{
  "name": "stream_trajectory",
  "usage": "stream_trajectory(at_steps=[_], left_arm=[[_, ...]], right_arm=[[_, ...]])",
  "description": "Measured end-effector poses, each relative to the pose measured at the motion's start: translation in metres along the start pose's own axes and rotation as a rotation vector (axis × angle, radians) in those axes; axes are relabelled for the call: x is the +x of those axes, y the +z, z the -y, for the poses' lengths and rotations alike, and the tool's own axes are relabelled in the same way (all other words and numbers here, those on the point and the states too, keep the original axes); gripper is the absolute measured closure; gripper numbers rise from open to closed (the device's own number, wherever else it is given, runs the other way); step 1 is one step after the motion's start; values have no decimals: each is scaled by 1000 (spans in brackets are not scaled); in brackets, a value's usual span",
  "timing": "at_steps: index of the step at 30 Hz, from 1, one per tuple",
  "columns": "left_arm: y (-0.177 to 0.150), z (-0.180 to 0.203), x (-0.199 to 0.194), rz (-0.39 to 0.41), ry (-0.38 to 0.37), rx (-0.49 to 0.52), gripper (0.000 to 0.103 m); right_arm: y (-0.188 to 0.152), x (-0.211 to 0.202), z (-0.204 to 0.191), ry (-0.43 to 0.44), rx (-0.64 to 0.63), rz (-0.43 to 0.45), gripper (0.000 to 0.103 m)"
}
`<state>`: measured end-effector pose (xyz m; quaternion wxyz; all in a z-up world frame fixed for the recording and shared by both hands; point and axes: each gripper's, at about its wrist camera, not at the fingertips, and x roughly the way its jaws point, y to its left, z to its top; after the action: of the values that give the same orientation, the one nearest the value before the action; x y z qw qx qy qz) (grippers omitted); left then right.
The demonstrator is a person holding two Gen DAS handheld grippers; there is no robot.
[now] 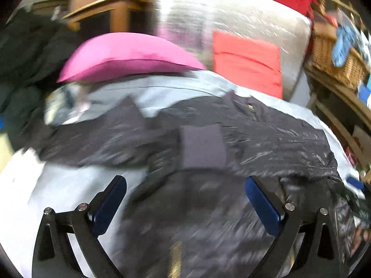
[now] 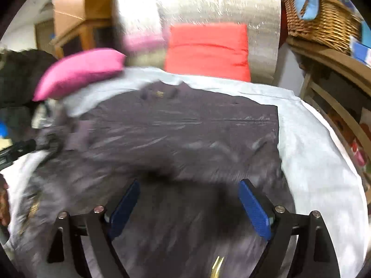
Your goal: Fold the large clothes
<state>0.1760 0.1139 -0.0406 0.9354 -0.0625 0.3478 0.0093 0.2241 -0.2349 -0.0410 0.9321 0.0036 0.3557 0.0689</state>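
A large dark grey jacket point(image 1: 255, 134) lies spread on a pale sheet point(image 1: 58, 190), with a sleeve cuff point(image 1: 203, 146) folded over its middle. It fills the right wrist view too point(image 2: 185, 129), collar at the far end, a gold zipper point(image 2: 216, 266) near the camera. My left gripper point(image 1: 185, 180) is open and empty above the jacket's near part. My right gripper point(image 2: 189, 185) is open and empty above the jacket's lower body. Both views are motion-blurred.
A pink cushion point(image 1: 125, 55) and a red cushion point(image 1: 248, 62) lie at the far end before a silver padded backrest point(image 1: 231, 16). A wicker basket point(image 2: 322, 23) stands on wooden shelves at right. Dark clothes point(image 1: 25, 53) pile at left. The sheet point(image 2: 320, 162) shows bare at right.
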Motion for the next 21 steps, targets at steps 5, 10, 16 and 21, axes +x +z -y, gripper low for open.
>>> stream_trajectory(at_steps=[5,10,16,21], left_arm=[[-40,-70,-23,-9,132,-153,1],[-73,-120,-16,-72,273,-279,1],[-116,-133,19,-101,338,-238,0],[-118,-134,21,-99,338,-242,0]], right_arm=[[-60,-38,-31,-39,-65,-9,11],[-95,-29,-41,-125,-100,-23,11],[-108,-13,-29,-142,-33,-65,10],[-111,-15,-24,-129,-15,-52,10]])
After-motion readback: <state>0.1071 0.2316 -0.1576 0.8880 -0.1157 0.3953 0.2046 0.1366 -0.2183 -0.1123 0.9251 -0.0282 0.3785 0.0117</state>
